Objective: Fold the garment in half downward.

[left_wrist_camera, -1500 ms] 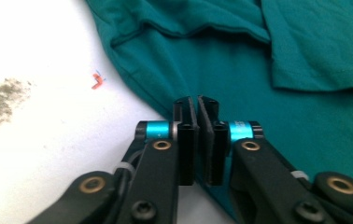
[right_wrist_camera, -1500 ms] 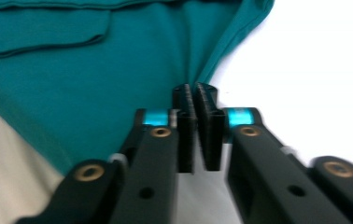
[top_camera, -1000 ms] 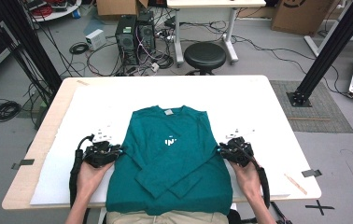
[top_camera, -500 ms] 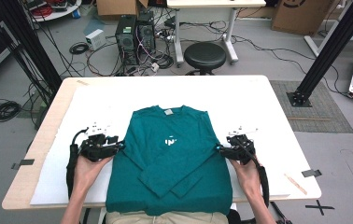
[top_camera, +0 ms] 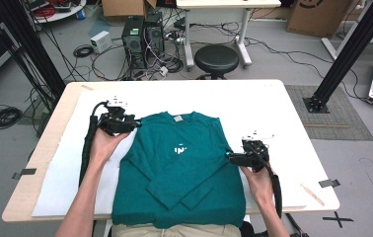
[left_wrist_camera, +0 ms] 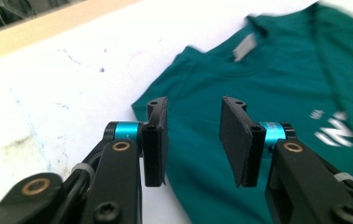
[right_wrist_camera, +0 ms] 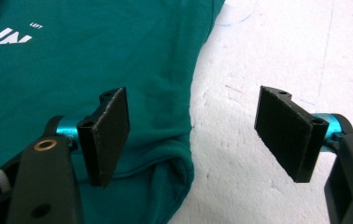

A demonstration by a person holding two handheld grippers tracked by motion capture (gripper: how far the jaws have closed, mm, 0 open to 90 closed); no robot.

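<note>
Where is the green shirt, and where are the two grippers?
green shirt (top_camera: 184,173), high view, on the folded front below the white logo
left gripper (left_wrist_camera: 193,140), left gripper view, midway between its open jaws
right gripper (right_wrist_camera: 195,135), right gripper view, midway between its open jaws

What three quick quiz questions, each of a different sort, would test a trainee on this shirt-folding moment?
1. True or false: the left gripper has its jaws shut on the shirt.
2. Multiple choice: the shirt's sleeves are (a) spread out to the sides, (b) folded across the front, (c) hanging off the table.
3. Fill in: the right gripper sits at the shirt's ___ edge in the high view.

Key
1. False: its jaws stand apart over the shoulder area, and the right gripper's jaws are open too.
2. b
3. Right, about midway down the side.
</note>
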